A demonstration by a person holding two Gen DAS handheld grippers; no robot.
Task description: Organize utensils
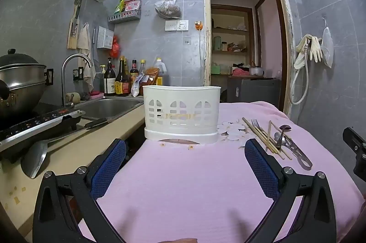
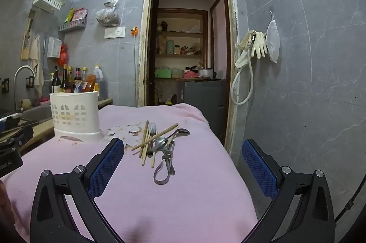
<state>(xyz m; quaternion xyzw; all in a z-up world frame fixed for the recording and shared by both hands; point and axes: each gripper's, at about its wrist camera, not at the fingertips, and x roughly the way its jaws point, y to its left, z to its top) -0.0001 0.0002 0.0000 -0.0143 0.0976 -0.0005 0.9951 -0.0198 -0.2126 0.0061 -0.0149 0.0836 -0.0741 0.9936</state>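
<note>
A white slotted utensil holder (image 1: 181, 113) (image 2: 75, 116) stands upright on the pink cloth, straight ahead of my left gripper (image 1: 185, 149), which is open with nothing between its blue pads. To the holder's right lies a loose pile of utensils: wooden chopsticks (image 1: 263, 136) (image 2: 146, 141), a fork (image 1: 256, 124) (image 2: 152, 128), spoons (image 1: 282, 130) (image 2: 180, 132) and metal tongs (image 1: 297, 154) (image 2: 165, 165). My right gripper (image 2: 183, 146) hovers open just short of the pile, holding nothing. Part of it shows at the right edge of the left wrist view.
The pink cloth (image 1: 187, 185) covers a table beside a counter with a sink (image 1: 109, 106), a faucet (image 1: 73, 66), sauce bottles (image 1: 121, 79), a steel pot (image 1: 20, 85) on an induction cooker (image 1: 34, 124) and a cleaver (image 1: 34, 159). A doorway (image 2: 185, 36) opens behind.
</note>
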